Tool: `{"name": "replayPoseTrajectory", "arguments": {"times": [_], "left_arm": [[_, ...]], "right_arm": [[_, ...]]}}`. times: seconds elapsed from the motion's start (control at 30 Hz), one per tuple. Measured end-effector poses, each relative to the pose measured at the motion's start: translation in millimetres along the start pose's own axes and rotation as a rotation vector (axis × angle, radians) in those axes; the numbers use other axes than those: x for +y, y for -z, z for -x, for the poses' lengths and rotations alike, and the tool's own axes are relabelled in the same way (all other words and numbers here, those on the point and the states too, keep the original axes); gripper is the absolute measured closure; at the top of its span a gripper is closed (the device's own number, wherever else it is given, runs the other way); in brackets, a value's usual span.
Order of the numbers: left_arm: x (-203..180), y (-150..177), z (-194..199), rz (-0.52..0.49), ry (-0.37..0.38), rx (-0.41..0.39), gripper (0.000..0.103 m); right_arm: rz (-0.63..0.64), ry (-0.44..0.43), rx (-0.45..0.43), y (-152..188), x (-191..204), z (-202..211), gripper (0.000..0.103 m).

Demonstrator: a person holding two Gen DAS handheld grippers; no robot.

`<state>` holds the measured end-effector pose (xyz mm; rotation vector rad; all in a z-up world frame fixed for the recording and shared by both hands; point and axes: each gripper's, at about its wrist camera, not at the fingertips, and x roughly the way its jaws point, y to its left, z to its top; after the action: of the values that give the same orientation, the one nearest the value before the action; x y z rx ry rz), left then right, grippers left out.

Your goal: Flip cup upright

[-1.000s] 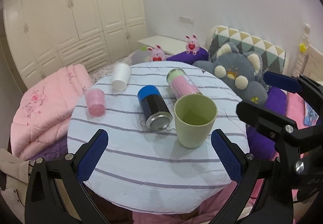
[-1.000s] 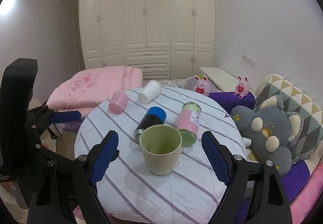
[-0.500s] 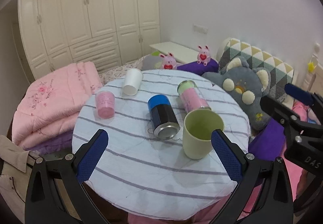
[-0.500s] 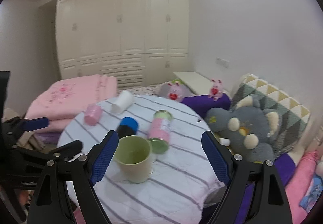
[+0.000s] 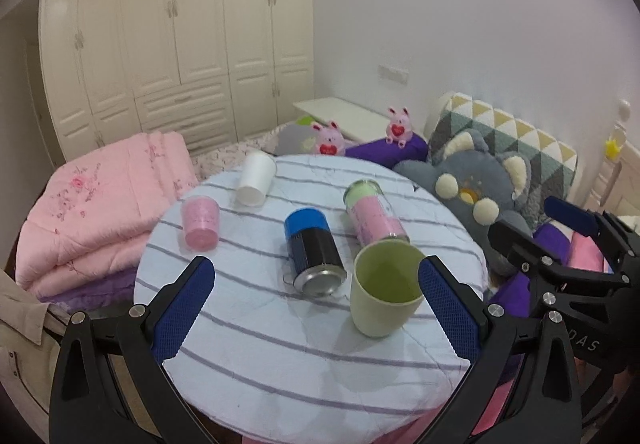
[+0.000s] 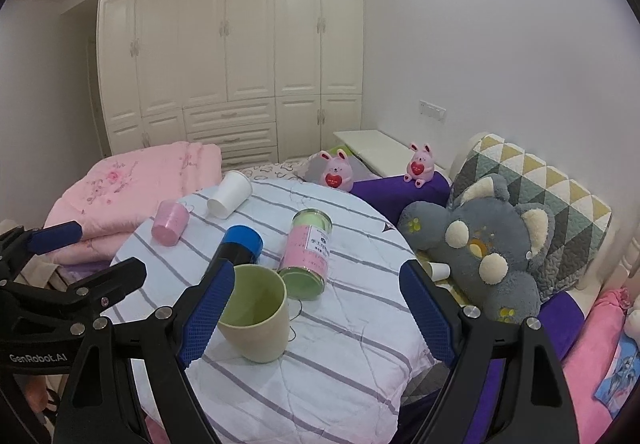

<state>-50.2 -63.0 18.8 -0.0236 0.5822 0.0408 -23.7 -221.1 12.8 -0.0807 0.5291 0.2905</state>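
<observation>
On the striped round table [image 5: 280, 364]: 2 cans lying on their sides, blue-black can [image 5: 314, 252] beside pink-green can [image 5: 374, 213]; pink cup [image 5: 200, 222] and white cup [image 5: 256, 179] upside down. Nearby: grey plush bear [image 6: 480, 244], folded pink quilt [image 5: 100, 203], 2 pink bunnies [image 6: 336, 173]

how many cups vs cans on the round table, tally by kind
Cups: 3 — green cup upright, pink cup upside down, white cup on its side.
Cans: 2 — blue-lidded black can and pink-labelled can, both lying on their sides.
Total: 5 on the striped table.
</observation>
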Motion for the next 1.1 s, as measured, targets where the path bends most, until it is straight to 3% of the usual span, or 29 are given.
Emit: {"name": "replayPoseTrajectory", "arguments": {"times": [0.17, 0.53, 1.1], "left_arm": [[-0.1, -1.8, 1.1, 0.003, 0.014, -0.046, 0.0], [-8.7, -0.4, -11.3, -0.008, 0.07, -0.023, 0.0], [-12.3, -0.1, -15.2, -0.018, 0.064, -0.054, 0.0]], "right_arm": [[-0.009, 0.004, -0.024, 1.0, -2.2, 0.3, 0.017], [-0.024, 0.028, -0.003, 3.1, -9.1, -5.0, 0.017], [-0.029, 0.031, -0.008, 2.9, -12.9, -8.9, 0.017]]}}
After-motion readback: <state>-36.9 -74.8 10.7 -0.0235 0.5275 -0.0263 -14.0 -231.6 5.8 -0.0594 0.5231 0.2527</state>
